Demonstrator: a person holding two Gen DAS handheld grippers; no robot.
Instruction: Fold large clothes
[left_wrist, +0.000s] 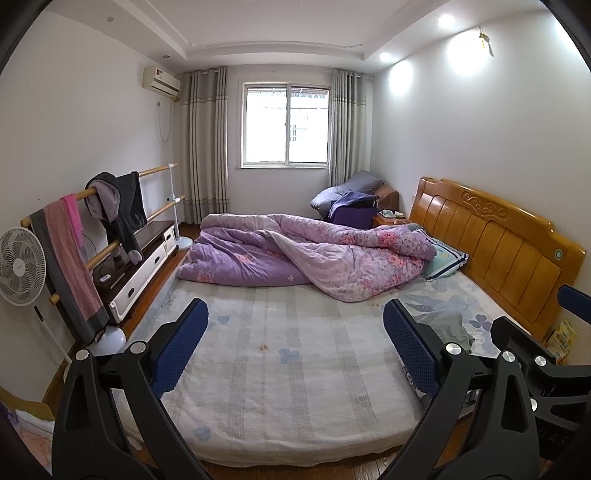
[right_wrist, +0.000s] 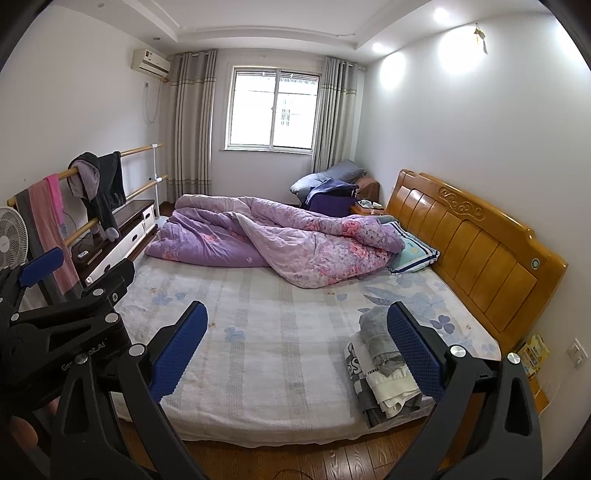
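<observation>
A stack of folded clothes, grey and white, lies at the near right corner of the bed; in the left wrist view only a grey part shows behind my right finger. My left gripper is open and empty, held above the near edge of the bed. My right gripper is open and empty too, its right finger in front of the stack. The left gripper's body shows at the left of the right wrist view, and the right gripper's body at the right of the left wrist view.
A crumpled purple floral quilt covers the far half of the bed, with a pillow by the wooden headboard. A rack with hanging clothes, a fan and a low cabinet stand along the left wall.
</observation>
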